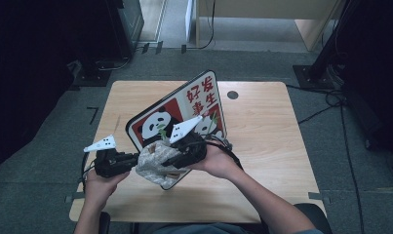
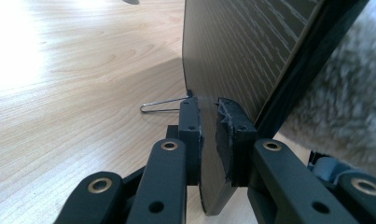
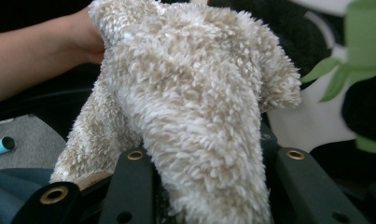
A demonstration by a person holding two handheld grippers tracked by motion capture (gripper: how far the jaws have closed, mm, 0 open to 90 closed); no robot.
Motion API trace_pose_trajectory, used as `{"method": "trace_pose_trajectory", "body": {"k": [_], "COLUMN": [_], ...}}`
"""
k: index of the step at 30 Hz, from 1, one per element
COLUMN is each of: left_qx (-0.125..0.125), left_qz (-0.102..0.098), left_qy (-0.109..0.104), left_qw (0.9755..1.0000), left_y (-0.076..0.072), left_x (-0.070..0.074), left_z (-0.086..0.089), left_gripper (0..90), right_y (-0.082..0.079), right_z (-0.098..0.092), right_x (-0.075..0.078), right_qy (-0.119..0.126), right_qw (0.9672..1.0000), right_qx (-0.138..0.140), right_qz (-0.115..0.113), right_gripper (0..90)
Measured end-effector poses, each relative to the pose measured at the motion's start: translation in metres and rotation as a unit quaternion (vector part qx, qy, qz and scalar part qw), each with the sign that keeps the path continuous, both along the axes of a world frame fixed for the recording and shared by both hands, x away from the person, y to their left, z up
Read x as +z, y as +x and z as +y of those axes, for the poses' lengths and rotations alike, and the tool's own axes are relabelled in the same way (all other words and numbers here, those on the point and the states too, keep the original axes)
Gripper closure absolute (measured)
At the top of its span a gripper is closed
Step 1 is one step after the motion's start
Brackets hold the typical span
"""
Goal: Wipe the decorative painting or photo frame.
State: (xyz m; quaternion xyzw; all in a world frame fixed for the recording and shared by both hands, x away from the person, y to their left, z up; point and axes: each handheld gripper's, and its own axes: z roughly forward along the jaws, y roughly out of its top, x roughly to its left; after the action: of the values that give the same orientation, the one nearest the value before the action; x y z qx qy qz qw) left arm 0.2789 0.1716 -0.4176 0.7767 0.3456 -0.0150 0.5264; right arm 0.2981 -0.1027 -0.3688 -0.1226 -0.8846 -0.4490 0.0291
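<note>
**Cloth against the panda board, board pinched at its edge**

On the wooden table (image 1: 262,126) a panda picture board (image 1: 184,109) stands tilted, its printed face turned toward the person, red ground and black characters showing at its upper part. The left gripper (image 1: 130,162) comes in from the left at the board's lower corner; in the left gripper view its two black jaws are closed on the thin edge of the board (image 2: 232,51), one pad on the grey wood-grain back, the other on the front side, with the board's dark rim running up to the right. A thin wire stand (image 2: 160,106) juts from the back of the board just above the table. The right gripper (image 1: 172,158) lies across the lower front of the board, and its jaws are clamped narrow on a fluffy beige cloth (image 3: 195,107), which bulges up between and over them. In the high view the cloth (image 1: 152,165) sits bunched between the two grippers, touching the board's lower face beside the panda print. The left hand (image 1: 99,185) grips its tool near the table's near edge; the right hand (image 1: 216,161) holds its tool just right of the board
</note>
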Motion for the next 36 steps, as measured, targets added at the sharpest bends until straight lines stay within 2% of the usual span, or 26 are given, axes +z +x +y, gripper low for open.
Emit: {"method": "trace_pose_trajectory", "body": {"k": [11, 17, 29, 36], "left_qx": [-0.002, -0.002, -0.001, 0.0], "left_qz": [-0.002, -0.002, -0.003, -0.003], "left_qy": [0.004, 0.005, 0.007, 0.01], "left_qw": [1.0, 1.0, 1.0, 0.9999], "left_y": [0.0, -0.001, -0.001, -0.002], "left_x": [0.0, 0.001, 0.0, 0.001], "left_z": [0.0, -0.001, -0.001, -0.001], "left_gripper": [80.1, 80.3, 80.1, 80.3], "right_y": [-0.005, -0.009, -0.013, -0.016], "right_z": [0.001, 0.001, -0.002, -0.005], "right_x": [-0.019, -0.031, -0.057, -0.075], "right_qy": [-0.001, -0.009, -0.017, -0.022], "right_qw": [0.9999, 0.9997, 0.9994, 0.9989], "right_qx": [0.009, 0.014, 0.017, 0.019], "right_qz": [0.014, 0.019, 0.025, 0.036], "right_gripper": [63.5, 63.5, 63.2, 62.9]}}
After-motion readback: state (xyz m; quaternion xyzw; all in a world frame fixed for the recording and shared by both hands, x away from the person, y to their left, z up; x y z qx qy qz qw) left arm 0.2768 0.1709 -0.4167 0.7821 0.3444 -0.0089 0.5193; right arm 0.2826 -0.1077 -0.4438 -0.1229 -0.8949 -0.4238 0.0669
